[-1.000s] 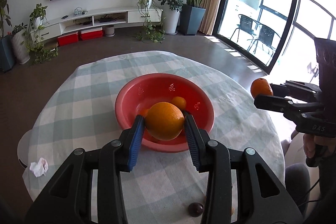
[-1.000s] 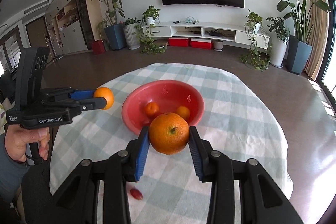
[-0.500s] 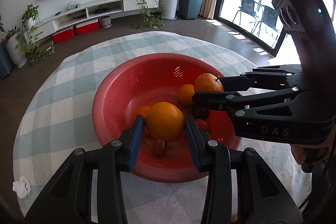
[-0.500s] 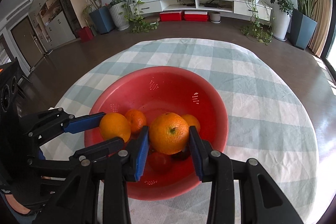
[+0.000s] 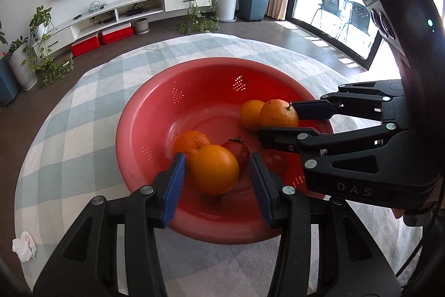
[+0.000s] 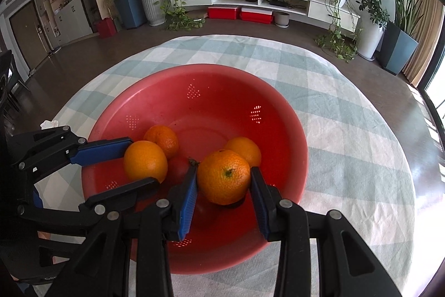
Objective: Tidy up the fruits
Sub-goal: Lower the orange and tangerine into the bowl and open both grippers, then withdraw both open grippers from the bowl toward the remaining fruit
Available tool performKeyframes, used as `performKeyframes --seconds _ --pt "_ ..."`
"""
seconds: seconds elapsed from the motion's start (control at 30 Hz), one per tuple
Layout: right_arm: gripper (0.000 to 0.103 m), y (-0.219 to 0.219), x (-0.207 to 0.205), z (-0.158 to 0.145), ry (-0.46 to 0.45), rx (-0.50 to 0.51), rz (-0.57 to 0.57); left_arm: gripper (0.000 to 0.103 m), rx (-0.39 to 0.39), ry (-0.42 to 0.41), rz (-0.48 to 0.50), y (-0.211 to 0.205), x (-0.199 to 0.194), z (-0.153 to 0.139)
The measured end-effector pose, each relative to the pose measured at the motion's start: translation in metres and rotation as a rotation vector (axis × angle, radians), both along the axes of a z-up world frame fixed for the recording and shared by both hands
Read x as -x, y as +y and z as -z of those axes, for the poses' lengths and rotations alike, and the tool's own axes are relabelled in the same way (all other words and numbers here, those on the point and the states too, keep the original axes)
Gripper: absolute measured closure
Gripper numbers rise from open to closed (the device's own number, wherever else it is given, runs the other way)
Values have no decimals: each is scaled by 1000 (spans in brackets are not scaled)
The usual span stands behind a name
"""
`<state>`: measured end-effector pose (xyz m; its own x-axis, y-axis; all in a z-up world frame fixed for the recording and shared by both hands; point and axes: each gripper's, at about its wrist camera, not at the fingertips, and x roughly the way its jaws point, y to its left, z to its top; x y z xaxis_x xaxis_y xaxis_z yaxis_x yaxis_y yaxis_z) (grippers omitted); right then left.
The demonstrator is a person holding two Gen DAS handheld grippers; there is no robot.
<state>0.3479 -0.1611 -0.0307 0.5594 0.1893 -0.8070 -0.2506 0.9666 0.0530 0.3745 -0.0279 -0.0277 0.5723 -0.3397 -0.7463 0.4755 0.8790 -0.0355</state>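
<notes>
A red perforated bowl (image 5: 211, 91) (image 6: 222, 102) stands on the checked tablecloth. Inside it lie two small oranges (image 5: 192, 141) (image 5: 250, 113) and red tomatoes (image 5: 236, 152). My left gripper (image 5: 217, 180) (image 6: 141, 162) hangs low inside the bowl's near side, its jaws opening. A large orange (image 5: 214, 171) (image 6: 144, 160) sits between its blue pads, with a gap at the right pad. My right gripper (image 6: 224, 183) (image 5: 278, 120) is shut on another orange (image 6: 224, 177) (image 5: 278, 113) just above the fruit. It reaches in from the right in the left wrist view.
The two grippers are close together over the bowl. A crumpled white tissue (image 5: 24, 245) lies on the round table (image 5: 83, 116) near its left edge. Beyond the table are a dark floor, potted plants and a low white TV shelf.
Both grippers came forward and down from outside the bowl to low inside it, each carrying an orange. The left pads have since spread and no longer clamp their orange.
</notes>
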Motion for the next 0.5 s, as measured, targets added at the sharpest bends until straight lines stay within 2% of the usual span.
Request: performKeyframes --seconds 0.07,0.33,0.4,0.47,0.5 --pt "63 1 0 -1 -1 1 -4 46 12 -8 -9 4 -1 -2" --pt "62 4 4 -2 0 15 -14 35 35 -32 -18 10 14 -17" --pt "54 4 9 -6 -18 12 -9 29 41 -53 -34 15 23 -24" --pt "46 1 17 -13 -42 -1 -4 16 57 -64 -48 21 31 -31" --pt "45 -1 21 -17 -50 -8 -2 13 64 -72 -52 24 37 -34"
